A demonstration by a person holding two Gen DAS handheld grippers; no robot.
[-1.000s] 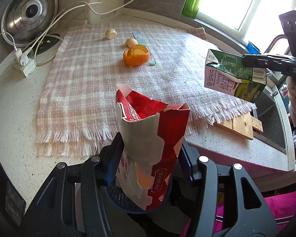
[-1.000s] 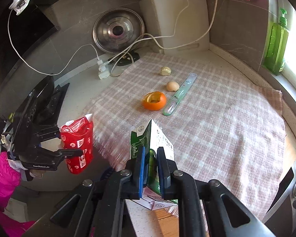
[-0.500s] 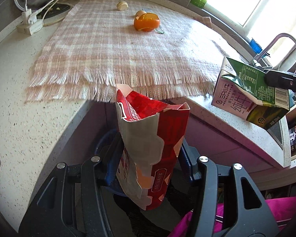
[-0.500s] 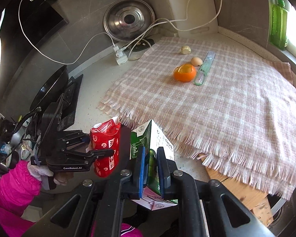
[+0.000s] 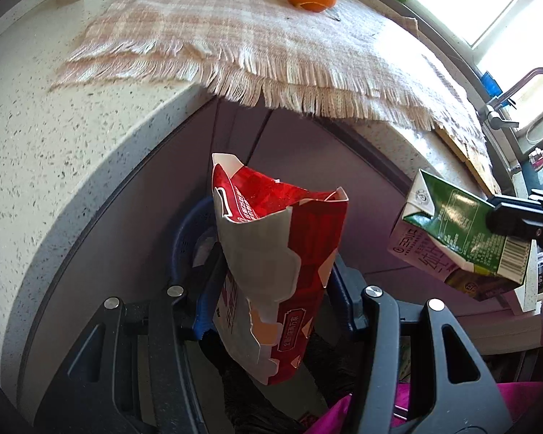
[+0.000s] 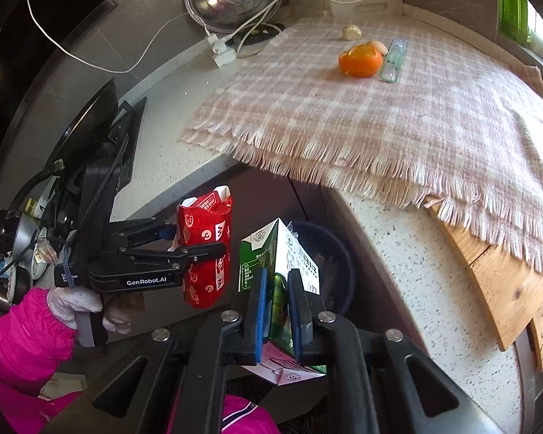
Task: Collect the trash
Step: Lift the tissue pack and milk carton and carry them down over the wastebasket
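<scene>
My left gripper point(image 5: 277, 289) is shut on a red and white carton point(image 5: 282, 264) with a torn-open top, held upright below the counter edge. A blue mesh bin point(image 5: 184, 238) sits behind and beneath that carton. My right gripper point(image 6: 278, 300) is shut on a green and white milk carton point(image 6: 278, 253), pinching it flat above the same blue bin point(image 6: 340, 256). In the left wrist view the green carton point(image 5: 459, 235) hangs at the right. The red carton point(image 6: 204, 249) and left gripper point(image 6: 202, 242) show left of the green one. An orange peel point(image 6: 360, 59) lies on the checked cloth point(image 6: 380, 119).
The speckled counter point(image 5: 54, 152) curves above both cartons, with grey cabinet fronts point(image 5: 289, 152) under it. On the cloth lie a clear wrapper point(image 6: 394, 59), an eggshell point(image 6: 378, 46) and a small pale lump point(image 6: 351, 32). A wooden board point(image 6: 496, 285) juts out at right. A pink sleeve point(image 6: 18, 332) holds the left gripper.
Both grippers have sunk from above the counter to below its edge, carrying their cartons. The blue bin has come into view under them. Neither grip has altered.
</scene>
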